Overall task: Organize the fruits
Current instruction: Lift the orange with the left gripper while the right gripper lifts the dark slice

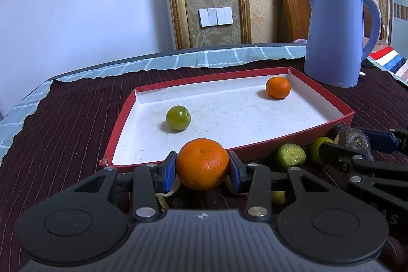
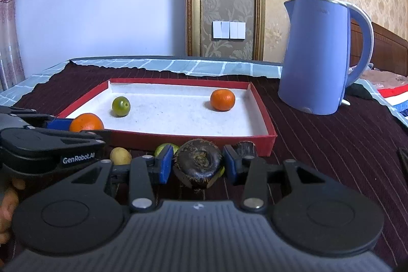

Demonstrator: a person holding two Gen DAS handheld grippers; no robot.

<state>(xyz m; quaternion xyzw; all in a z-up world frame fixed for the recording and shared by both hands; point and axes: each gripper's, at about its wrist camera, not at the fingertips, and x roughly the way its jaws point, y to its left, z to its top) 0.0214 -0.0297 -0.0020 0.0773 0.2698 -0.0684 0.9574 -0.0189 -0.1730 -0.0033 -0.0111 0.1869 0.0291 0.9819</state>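
Note:
My left gripper (image 1: 202, 166) is shut on an orange mandarin (image 1: 202, 163) just in front of the red tray's near rim (image 1: 280, 142). The tray holds a green fruit (image 1: 178, 117) and a second mandarin (image 1: 278, 87). My right gripper (image 2: 196, 163) is closed around a dark brown water chestnut (image 2: 199, 162) in front of the tray (image 2: 193, 137); its left pad touches it, and a small gap shows at the right pad. In the right wrist view the left gripper (image 2: 76, 128) with its mandarin (image 2: 86, 122) is at the left.
A blue kettle (image 1: 336, 35) stands at the back right of the tray. Loose green fruits (image 1: 290, 155) and a yellowish one (image 2: 120, 156) lie in front of the tray, with another brown water chestnut (image 2: 246, 148). A dark striped cloth (image 1: 63, 124) covers the table.

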